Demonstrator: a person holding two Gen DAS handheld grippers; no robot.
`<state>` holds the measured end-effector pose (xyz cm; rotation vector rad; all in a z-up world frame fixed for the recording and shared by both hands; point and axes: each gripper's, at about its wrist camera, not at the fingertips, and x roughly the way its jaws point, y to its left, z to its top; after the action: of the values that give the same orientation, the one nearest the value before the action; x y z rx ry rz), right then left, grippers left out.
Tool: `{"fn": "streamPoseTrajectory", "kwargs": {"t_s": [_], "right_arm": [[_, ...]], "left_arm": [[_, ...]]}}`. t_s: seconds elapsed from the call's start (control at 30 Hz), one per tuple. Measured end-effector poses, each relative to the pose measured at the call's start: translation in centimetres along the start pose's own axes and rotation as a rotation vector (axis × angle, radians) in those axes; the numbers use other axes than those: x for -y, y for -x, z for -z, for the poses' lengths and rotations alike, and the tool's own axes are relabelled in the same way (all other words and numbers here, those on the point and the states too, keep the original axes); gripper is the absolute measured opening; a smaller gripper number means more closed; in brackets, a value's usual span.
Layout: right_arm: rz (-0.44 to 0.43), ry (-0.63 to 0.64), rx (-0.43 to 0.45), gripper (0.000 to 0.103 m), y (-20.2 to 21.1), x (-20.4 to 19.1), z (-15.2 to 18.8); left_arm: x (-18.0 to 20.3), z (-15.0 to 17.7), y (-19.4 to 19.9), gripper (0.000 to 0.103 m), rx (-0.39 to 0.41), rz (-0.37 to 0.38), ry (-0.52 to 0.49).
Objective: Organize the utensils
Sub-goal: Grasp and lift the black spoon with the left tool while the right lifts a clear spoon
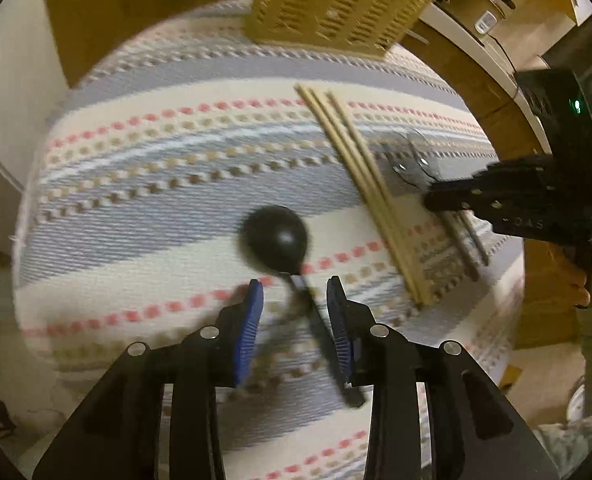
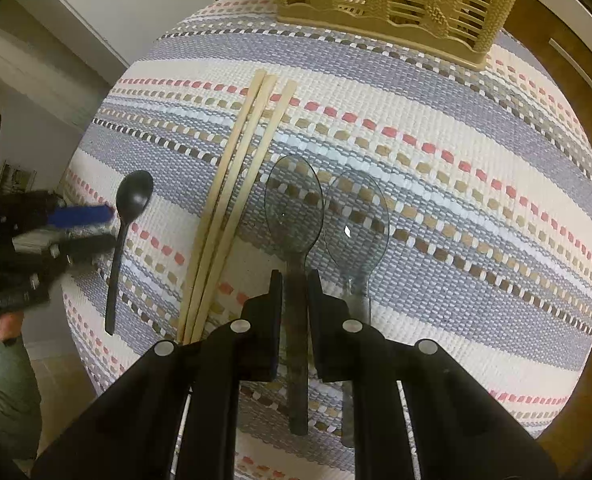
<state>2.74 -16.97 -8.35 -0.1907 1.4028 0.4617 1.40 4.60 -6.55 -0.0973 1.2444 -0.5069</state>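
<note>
The right gripper (image 2: 295,280) points steeply down with its fingers (image 2: 274,300) closed on the handle of the nearer clear spoon (image 2: 294,208), whose bowl lies toward twelve o'clock from the grip, flat on the striped mat (image 2: 476,184) that covers the desk. A second clear spoon (image 2: 358,216) lies just beside it at three o'clock, near enough that lifting the first could drag or flick it. The chopsticks (image 2: 236,184) sit at nine o'clock of the held spoon, and the slatted caddy (image 2: 396,0) waits at twelve. The left gripper (image 1: 296,300) straddles the handle of the black spoon (image 1: 276,236) with its blue fingers (image 1: 250,316) apart and not pressing; the blur there makes contact hard to judge. The risks are a thin, slick handle pivoting in the right grip on the way to the caddy, and the left fingers closing off-centre and skidding the black spoon toward the mat's edge.
</note>
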Motion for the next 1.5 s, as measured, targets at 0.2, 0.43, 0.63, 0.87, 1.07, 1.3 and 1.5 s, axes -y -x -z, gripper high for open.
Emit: {"fn": "streamPoseTrajectory", "kwargs": {"t_s": [0.2,0.43,0.63,0.87,1.07,1.3,1.5], "right_arm": [[0.03,0.025,-0.014,0.011,-0.6,-0.9,-1.7],[0.086,0.082,-0.023,0.01,-1.3,-2.6,-3.1],[0.075,0.122,0.02,0.01,-1.1,-3.6,-2.2],[-0.01,0.117,0.142,0.01,1.5,-3.0,-0.9],[-0.071,0.103,0.33,0.01,6.7,-1.7,-0.4],[-0.088,0.062,0.61,0.01,14.3,-0.2,-2.1],[-0.062,0.024,0.79,0.01,19.2,2.1,-4.7]], "left_arm": [[0.8,-1.5,-1.1,0.032,-0.073,-0.049,0.028],[4.4,-2.8,-3.1,0.026,-0.141,-0.242,-0.058],[5.4,-3.1,-3.7,0.004,-0.128,-0.343,-0.093],[5.2,-1.9,-0.7,0.004,0.023,-0.263,-0.094],[7.3,-3.7,4.9,0.004,0.281,-0.189,-0.105],[9.3,-8.8,10.8,0.004,0.553,-0.093,-0.123],[9.8,-14.3,12.2,0.004,0.69,-0.064,-0.164]]}}
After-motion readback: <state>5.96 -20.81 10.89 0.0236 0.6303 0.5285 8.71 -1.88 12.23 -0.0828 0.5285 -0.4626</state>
